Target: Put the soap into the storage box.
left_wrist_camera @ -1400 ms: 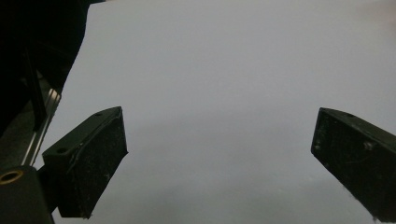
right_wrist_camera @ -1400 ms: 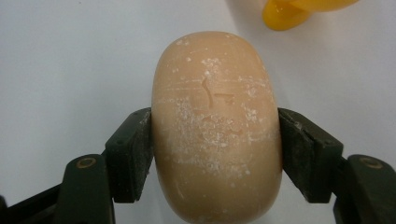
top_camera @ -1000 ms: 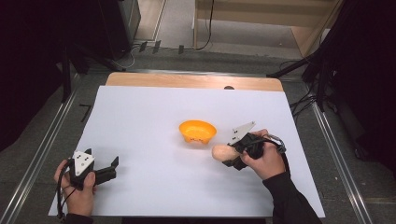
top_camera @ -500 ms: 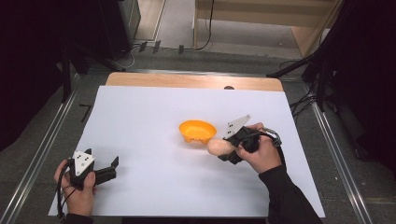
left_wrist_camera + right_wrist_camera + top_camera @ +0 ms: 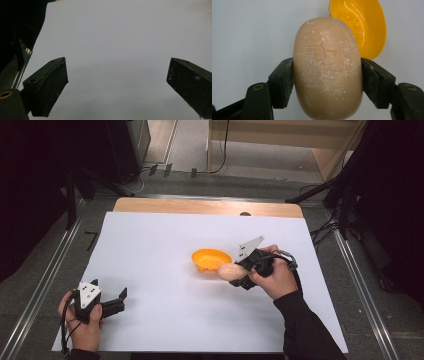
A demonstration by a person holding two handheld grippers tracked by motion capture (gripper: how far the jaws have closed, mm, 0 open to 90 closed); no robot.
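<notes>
faintly, unreadable embossed marks on the clamped soap (image 5: 327,72)

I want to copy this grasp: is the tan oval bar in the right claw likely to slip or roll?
The bar, perhaps soap, looks rigid: the right claw leaves no dent in it. Its rounded sides could squirt out under a harder squeeze. Set on the white table, its oval shape might rock or roll.

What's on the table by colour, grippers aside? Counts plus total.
Orange: 1, the dish, on the white table cover.
Tan: 1, the soap bar, clamped in the right gripper beside the dish.
Total: 2.
The left gripper is open, holding nothing.
</notes>
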